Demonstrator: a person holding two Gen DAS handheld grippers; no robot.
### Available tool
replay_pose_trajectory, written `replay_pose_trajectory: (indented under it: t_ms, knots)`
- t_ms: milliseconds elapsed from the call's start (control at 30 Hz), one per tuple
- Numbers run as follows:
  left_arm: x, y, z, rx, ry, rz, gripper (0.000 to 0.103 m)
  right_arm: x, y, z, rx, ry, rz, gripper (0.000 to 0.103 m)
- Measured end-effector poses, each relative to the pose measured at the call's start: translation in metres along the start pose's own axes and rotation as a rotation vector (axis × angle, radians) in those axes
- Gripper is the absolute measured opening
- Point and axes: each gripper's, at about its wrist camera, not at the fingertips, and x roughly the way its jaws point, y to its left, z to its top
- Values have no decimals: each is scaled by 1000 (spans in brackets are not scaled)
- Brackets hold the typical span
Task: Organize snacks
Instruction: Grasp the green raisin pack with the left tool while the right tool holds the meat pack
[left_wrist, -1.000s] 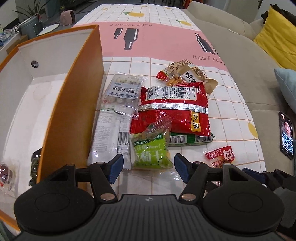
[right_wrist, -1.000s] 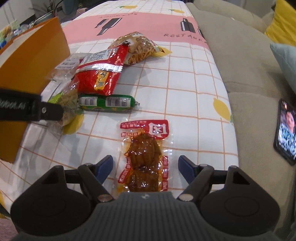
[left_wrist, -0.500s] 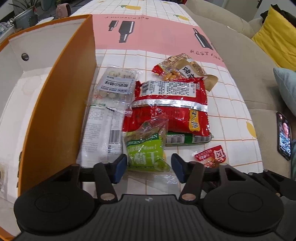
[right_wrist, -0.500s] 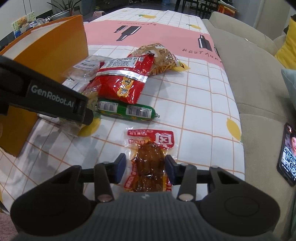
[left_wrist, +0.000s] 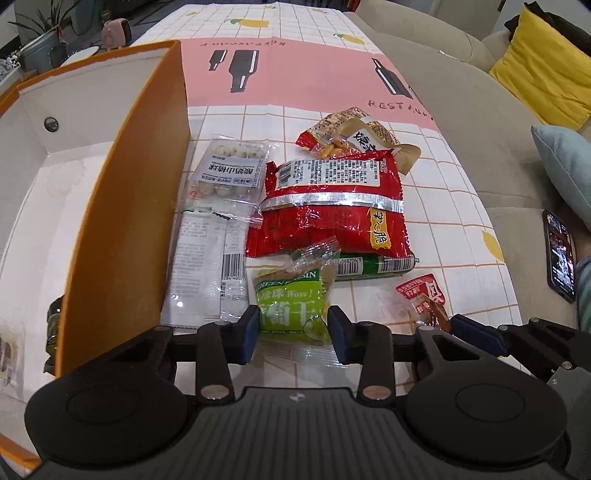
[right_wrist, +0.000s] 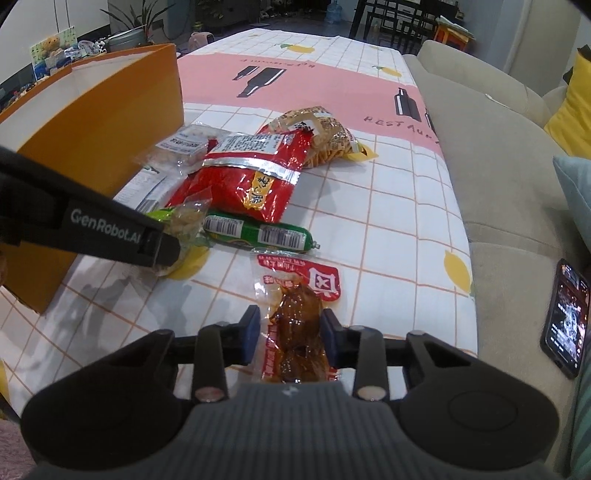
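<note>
Left tool (left_wrist: 293, 332): jaws have just been closing, pads now pressed on both sides of the green raisin packet (left_wrist: 291, 299), which lies on the counter (left_wrist: 436, 206). Right tool (right_wrist: 290, 332): jaws have just been closing, clamped on the brown meat packet (right_wrist: 297, 321). Beyond: green sausage (right_wrist: 258, 233), red bag (left_wrist: 332, 210), clear packets (left_wrist: 218, 221) beside the orange box (left_wrist: 122, 206). Phone (right_wrist: 565, 317) on the sofa.
</note>
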Motion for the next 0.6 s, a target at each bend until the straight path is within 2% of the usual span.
replay_pose_trajectory:
  t_ms: [467, 600]
  knots:
    - [-26, 3, -6, -5, -39, -1, 39, -29, 7, 0, -7, -65, -4, 30]
    - [-36, 3, -6, -10, -52, -4, 39, -37, 8, 2, -2, -77, 4, 24]
